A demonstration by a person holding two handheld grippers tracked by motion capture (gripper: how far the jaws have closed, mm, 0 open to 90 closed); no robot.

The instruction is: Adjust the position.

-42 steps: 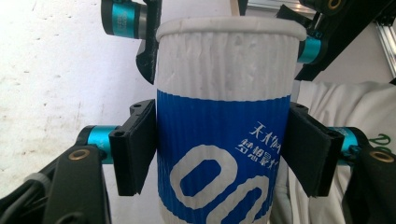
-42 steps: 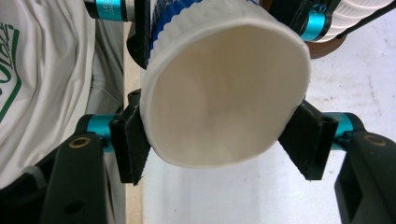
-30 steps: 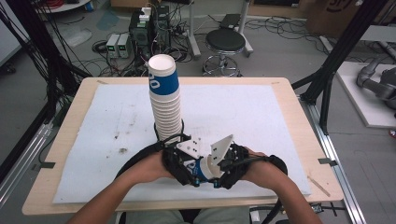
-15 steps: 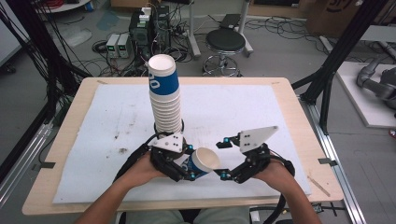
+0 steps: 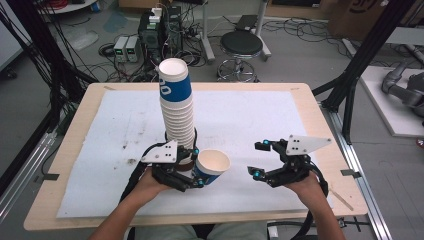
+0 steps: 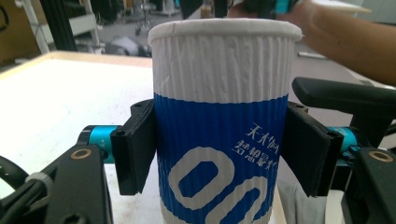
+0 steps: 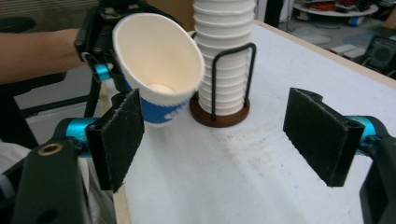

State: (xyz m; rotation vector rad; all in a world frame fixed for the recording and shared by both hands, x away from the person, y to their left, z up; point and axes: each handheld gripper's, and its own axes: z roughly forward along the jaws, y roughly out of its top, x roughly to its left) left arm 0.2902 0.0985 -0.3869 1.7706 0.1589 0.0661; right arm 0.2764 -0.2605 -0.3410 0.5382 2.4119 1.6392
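Beside the cup stack, the left gripper clamps a ribbed blue-and-white paper cup, printed characters legible in the left gripper view, while the right gripper, jaws recently widened, holds nothing.

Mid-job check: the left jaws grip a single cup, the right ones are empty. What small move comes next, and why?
Probably lower the cup upright onto the bare white mat: the left gripper holds it tilted beside the cup stack, and the right gripper is open, apart from it.
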